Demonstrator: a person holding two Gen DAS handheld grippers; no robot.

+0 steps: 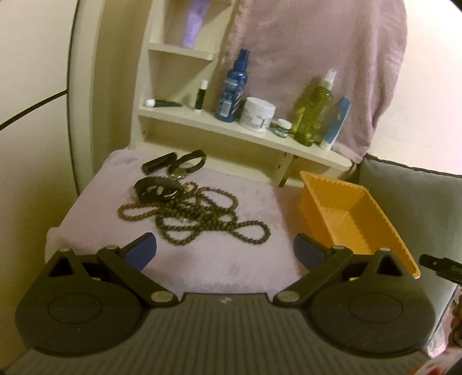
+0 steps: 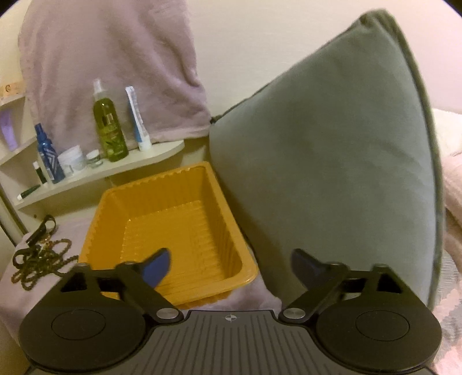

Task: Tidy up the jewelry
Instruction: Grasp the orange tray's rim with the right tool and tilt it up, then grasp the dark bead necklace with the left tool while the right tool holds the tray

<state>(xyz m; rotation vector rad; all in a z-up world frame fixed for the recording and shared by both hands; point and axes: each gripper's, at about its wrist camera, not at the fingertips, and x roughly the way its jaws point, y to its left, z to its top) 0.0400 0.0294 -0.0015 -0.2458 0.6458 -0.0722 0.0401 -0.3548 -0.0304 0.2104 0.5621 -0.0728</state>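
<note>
Surroundings, left to right: a cream shelf (image 1: 202,122) at the back carries a lying tube (image 1: 161,103), a small green stick (image 1: 201,95), a blue spray bottle (image 1: 232,89), a white jar (image 1: 257,114), a tiny jar (image 1: 282,127), a yellow-green bottle (image 1: 313,114) and a blue-white tube (image 1: 336,122). A lilac bottle (image 1: 194,23) sits on a higher shelf. A pink towel (image 1: 311,63) hangs over the shelf's right side. A grey pillow (image 2: 332,173) stands upright on the right, touching the tray's right wall.

Work surface is a pale pink cloth (image 1: 225,259). Nothing stands between either gripper and the jewelry or tray.

Jewelry: a long strand of brown beads (image 1: 202,216) lies tangled in loops, mid-left on the cloth. At its far end lie dark pieces: a black bar (image 1: 158,163), a black strap with metal buckle (image 1: 187,164) and a black ring-shaped piece (image 1: 157,190); details are blurred. The orange tray (image 1: 384,228) sits right of the beads, apart from them.

Left gripper (image 1: 225,251): jaws spread wide, nothing between them; beads lie just ahead, slightly left of centre.

Right gripper (image 2: 231,266): jaws spread, holding nothing. Left blue pad (image 2: 157,266) hangs over the tray's near corner, right one is in front of the pillow. Beads are well off to its left.
</note>
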